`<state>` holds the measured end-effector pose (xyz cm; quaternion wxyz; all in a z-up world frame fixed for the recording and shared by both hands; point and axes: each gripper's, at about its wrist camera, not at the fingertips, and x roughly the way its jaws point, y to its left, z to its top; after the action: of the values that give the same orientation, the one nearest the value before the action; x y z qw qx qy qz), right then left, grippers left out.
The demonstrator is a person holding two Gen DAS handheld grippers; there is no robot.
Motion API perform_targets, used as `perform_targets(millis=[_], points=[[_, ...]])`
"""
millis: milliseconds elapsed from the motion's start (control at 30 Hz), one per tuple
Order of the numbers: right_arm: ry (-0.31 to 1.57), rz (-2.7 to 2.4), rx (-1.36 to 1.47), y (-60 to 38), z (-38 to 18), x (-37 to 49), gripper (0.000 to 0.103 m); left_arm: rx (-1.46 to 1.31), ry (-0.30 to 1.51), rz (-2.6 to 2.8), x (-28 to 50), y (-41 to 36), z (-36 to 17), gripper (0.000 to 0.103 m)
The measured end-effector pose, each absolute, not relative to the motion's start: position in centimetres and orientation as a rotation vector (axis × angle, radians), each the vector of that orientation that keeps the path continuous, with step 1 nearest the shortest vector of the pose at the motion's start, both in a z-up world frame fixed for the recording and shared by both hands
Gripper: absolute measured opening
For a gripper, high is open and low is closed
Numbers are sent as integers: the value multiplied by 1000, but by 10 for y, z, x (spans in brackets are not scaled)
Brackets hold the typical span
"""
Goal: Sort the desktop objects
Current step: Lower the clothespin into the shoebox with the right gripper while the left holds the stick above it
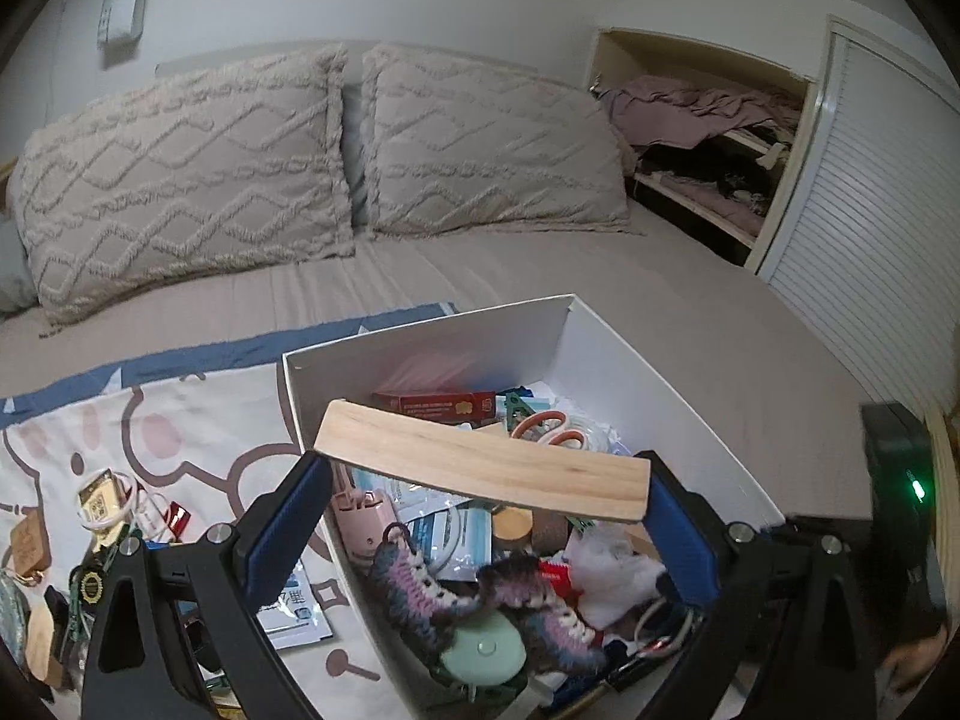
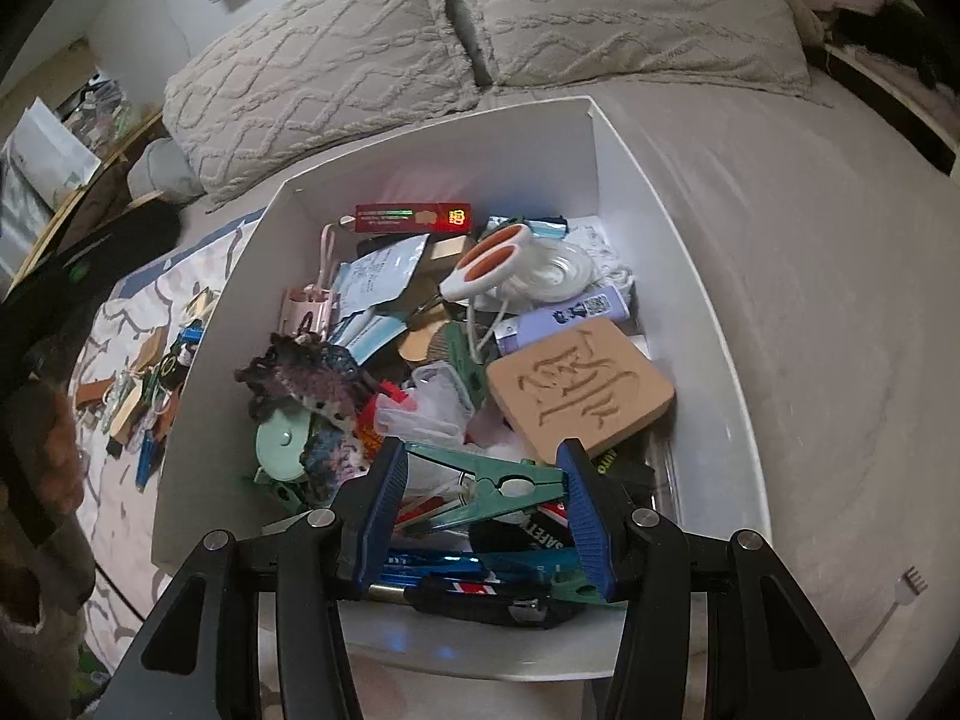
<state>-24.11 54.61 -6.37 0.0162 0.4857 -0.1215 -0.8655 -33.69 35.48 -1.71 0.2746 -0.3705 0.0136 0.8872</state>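
My left gripper (image 1: pixel 480 474) is shut on a flat pale wooden block (image 1: pixel 480 465), held edge-on above the white box (image 1: pixel 420 336). My right gripper (image 2: pixel 483 489) is shut on a green plastic clothes peg (image 2: pixel 486 483), just above the clutter in the same white box (image 2: pixel 684 252). The box holds a carved wooden coaster (image 2: pixel 579 390), orange-handled scissors (image 2: pixel 489 267), a red carton (image 2: pixel 414 217), a crocheted purple piece (image 2: pixel 312 378) and a mint round object (image 2: pixel 282 441).
The box sits on a bed with two beige pillows (image 1: pixel 180 180). A cartoon-print cloth (image 1: pixel 150 438) left of the box carries several small loose items (image 1: pixel 102 516). An open cupboard (image 1: pixel 708 138) with clothes is at the back right.
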Motion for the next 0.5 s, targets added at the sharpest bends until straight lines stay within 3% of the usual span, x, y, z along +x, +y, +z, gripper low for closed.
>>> perform_targets(millis=[333, 400, 500], points=[[-370, -2664, 1549, 548, -67, -242, 54, -1125, 4, 2378, -364, 379, -38, 99], [-367, -2662, 1542, 548, -66, -241, 73, -1156, -11, 2371, -369, 382, -42, 99], [-371, -2655, 1525, 547, -64, -240, 74, -1197, -22, 2370, -373, 383, -48, 99]])
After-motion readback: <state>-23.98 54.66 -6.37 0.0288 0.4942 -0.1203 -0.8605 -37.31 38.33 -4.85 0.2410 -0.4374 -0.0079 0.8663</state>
